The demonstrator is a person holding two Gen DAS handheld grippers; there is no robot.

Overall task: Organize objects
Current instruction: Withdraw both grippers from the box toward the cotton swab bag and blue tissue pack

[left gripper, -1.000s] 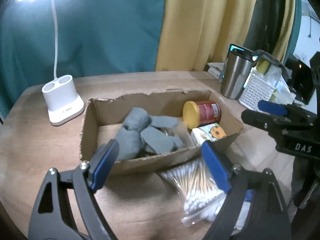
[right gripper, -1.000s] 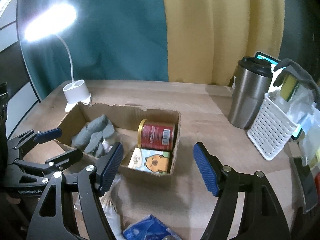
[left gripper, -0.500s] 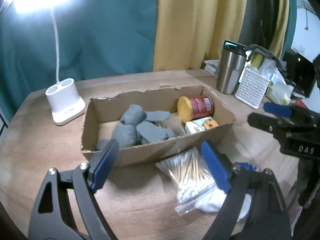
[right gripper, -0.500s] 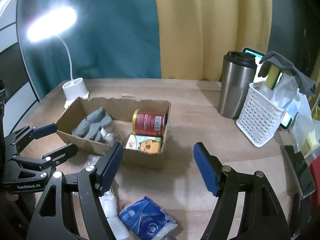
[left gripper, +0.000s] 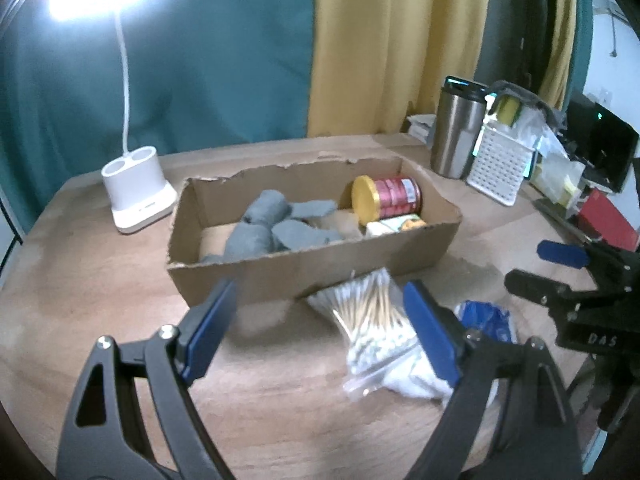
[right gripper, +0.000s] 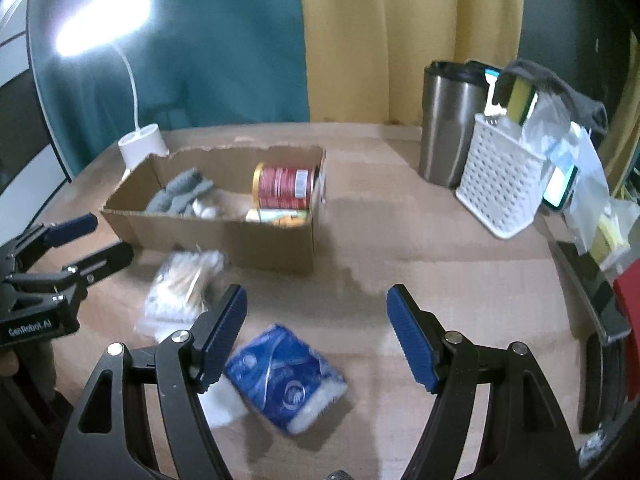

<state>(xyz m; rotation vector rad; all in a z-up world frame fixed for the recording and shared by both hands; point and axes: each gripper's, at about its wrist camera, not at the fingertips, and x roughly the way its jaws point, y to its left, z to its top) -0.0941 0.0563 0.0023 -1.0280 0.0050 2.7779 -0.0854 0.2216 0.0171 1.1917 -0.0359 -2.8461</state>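
A torn cardboard box (left gripper: 320,268) (right gripper: 224,236) stands on the wooden table, holding grey cloths (left gripper: 272,228), a red can (left gripper: 388,202) (right gripper: 284,188) on its side and a small yellow carton (left gripper: 396,225). In front of the box lie a clear bag of cotton swabs (left gripper: 372,320) (right gripper: 184,284) and a blue tissue pack (right gripper: 284,380) (left gripper: 486,320). My left gripper (left gripper: 320,328) is open above the table near the swab bag. My right gripper (right gripper: 316,332) is open and empty, just behind the tissue pack.
A white desk lamp base (left gripper: 138,196) stands left of the box. At the right are a steel tumbler (right gripper: 448,124), a white perforated basket (right gripper: 500,184) with sponges and bags, a phone and a red item by the table's edge.
Both grippers have pulled back from the box toward the table's near side. The box looks smaller, and the swab bag and tissue pack have come fully into view.
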